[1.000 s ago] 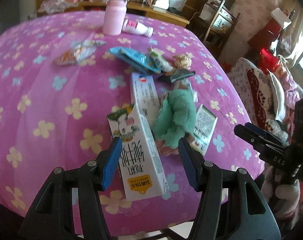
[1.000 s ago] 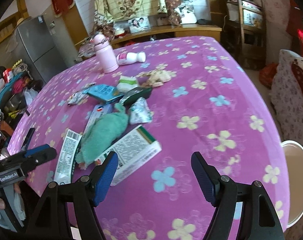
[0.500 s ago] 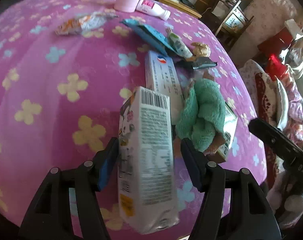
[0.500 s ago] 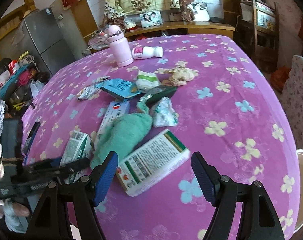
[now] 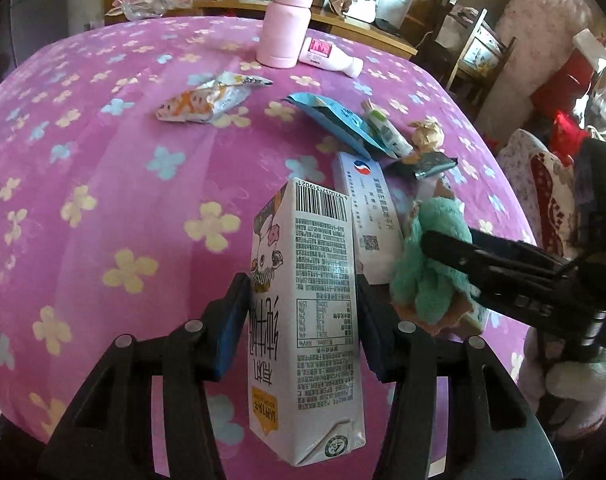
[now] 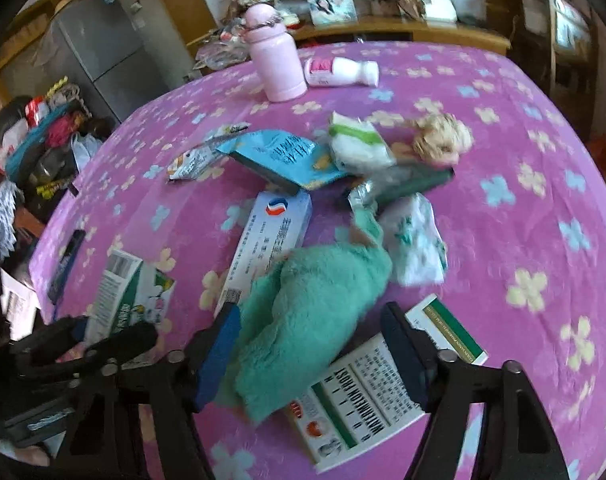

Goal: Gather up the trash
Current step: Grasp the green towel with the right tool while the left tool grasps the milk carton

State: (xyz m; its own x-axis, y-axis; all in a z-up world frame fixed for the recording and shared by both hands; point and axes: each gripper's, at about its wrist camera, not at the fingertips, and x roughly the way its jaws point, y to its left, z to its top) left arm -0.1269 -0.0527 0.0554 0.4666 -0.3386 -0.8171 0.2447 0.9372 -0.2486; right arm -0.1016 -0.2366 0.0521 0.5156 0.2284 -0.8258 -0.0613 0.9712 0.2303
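The left gripper has just been closing, its blue pads now clamped on the white milk carton at the tabletop's near edge. The right gripper has also been narrowing — its jaws straddle the green plush cloth, which lies over a green-and-white box; whether its pads press the cloth I cannot tell. Wrappers lie mid-table.

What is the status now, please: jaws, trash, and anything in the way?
Left gripper jaws just closed on milk carton, lifted. Right gripper jaws closing around teal plush cloth, grip unconfirmed. Cloth lies over white-green box.
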